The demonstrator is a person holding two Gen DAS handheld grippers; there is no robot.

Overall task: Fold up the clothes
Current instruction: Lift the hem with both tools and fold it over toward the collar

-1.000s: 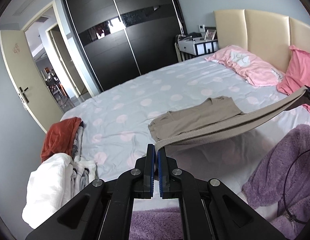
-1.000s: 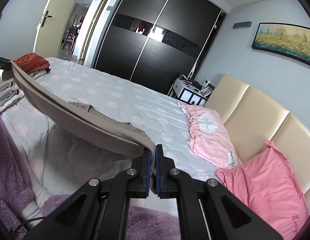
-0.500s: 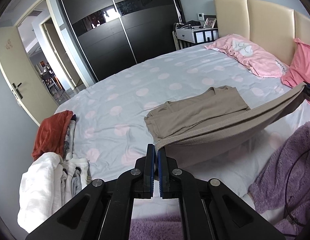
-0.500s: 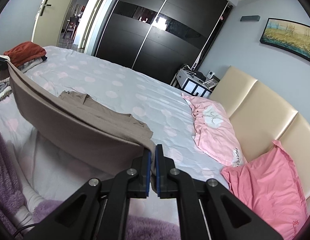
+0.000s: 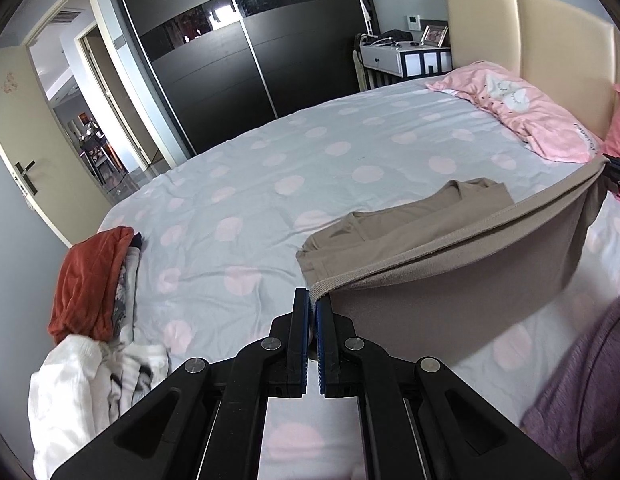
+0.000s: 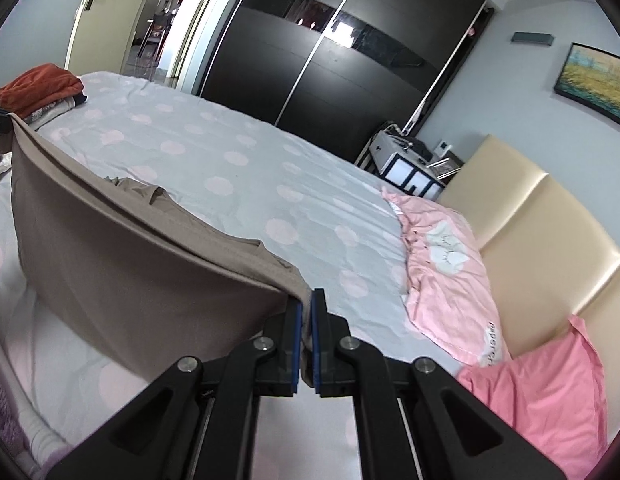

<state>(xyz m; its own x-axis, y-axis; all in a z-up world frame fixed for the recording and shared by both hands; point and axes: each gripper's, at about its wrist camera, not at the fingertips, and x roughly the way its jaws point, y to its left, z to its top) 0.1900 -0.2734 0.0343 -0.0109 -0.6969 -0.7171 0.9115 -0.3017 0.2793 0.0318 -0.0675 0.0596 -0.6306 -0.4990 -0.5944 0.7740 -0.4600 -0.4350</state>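
Since the earlier frames we have carried the taupe garment (image 5: 462,276) forward and lower over the bed (image 5: 269,184), so its hanging panel now shows far more cloth and sits closer to the sheet. The garment's far part, with the neckline and sleeves, lies flat on the polka-dot sheet ahead of us, while the near hem edge is stretched taut in the air between our two hands. Our left tongs (image 5: 313,300) are closed tight on one hem corner, the cloth pinched between the blue pads; our right tongs (image 6: 305,304) are closed the same way on the opposite corner, and each one shows at the far edge of the other's view. The held edge runs crosswise, from hand to hand, and the flat part lies straight ahead of both tongs, so neither hand looks clearly nearer to it. We judge the coming move turns on that: the hem has to travel forward over the flat part and land square on it, both corners kept level. Further out, a pile of clothes (image 5: 89,312) topped by a rust-red piece sits at the left edge of the bed, pink pillows (image 6: 450,272) rest against the beige headboard (image 6: 550,216), and a purple fuzzy blanket (image 5: 582,392) lies at the near right.
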